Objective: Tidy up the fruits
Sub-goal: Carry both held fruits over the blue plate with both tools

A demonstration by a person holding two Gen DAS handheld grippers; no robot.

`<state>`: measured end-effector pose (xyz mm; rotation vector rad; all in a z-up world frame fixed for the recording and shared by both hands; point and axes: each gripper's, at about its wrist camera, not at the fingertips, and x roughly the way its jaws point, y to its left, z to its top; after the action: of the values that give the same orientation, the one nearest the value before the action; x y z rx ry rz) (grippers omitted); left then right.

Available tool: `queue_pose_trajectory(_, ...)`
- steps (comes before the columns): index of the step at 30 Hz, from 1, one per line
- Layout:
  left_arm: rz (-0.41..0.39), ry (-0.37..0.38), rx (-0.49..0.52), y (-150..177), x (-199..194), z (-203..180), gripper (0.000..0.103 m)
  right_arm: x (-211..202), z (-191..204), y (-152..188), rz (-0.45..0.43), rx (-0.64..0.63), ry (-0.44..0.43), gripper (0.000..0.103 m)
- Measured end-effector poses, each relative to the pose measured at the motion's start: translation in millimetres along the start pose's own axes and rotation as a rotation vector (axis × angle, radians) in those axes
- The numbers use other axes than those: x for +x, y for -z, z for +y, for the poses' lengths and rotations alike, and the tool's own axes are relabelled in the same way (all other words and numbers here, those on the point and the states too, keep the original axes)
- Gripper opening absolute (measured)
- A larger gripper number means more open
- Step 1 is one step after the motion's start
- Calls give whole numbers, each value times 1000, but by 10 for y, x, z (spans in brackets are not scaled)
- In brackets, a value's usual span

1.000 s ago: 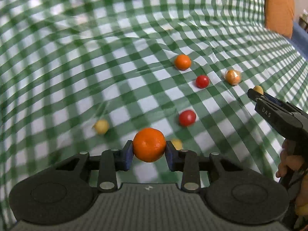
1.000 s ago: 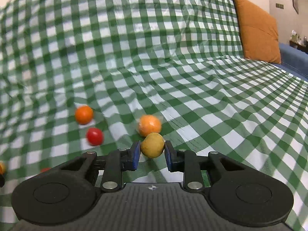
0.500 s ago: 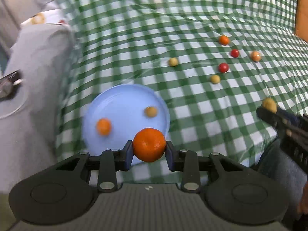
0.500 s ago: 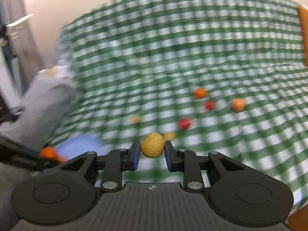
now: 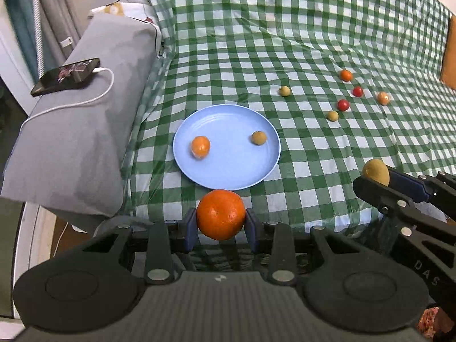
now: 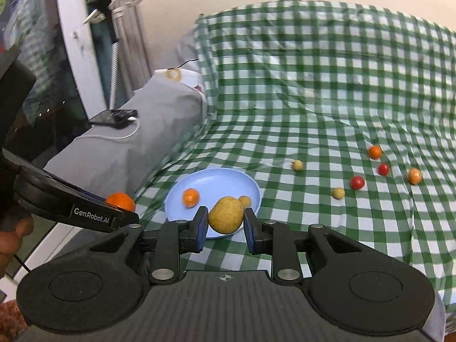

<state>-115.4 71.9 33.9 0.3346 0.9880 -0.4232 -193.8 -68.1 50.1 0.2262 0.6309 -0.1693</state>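
Note:
My left gripper (image 5: 221, 222) is shut on an orange (image 5: 221, 214), held just short of the near rim of a blue plate (image 5: 228, 171). The plate holds a small orange (image 5: 200, 146) and a tan fruit (image 5: 258, 137). My right gripper (image 6: 225, 225) is shut on a tan round fruit (image 6: 225, 214), above the near edge of the plate (image 6: 211, 182). It also shows at the right of the left wrist view (image 5: 376, 172). Several loose fruits lie on the checked cloth beyond the plate, among them a red one (image 5: 343, 104) and an orange one (image 5: 346, 75).
A grey cushioned armrest (image 5: 85, 131) stands left of the plate, with a phone (image 5: 67, 75) and its white charging cable on top. The green checked cloth (image 5: 285, 28) covers the sofa. An orange cushion (image 5: 449, 57) is at the far right.
Both grippers have swung left and back from the loose fruits with their fruit still held. The blue plate has come into full view right in front of them.

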Motion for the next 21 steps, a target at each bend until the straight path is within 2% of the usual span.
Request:
queue_pose_trajectory(8, -28, 8, -26, 75, -78, 102, 39, -30, 133, 4, 7, -37, 15, 28)
queue_pose_trajectory(21, -33, 9, -39, 73, -78, 106, 39, -23, 92, 19, 12, -43, 15, 28)
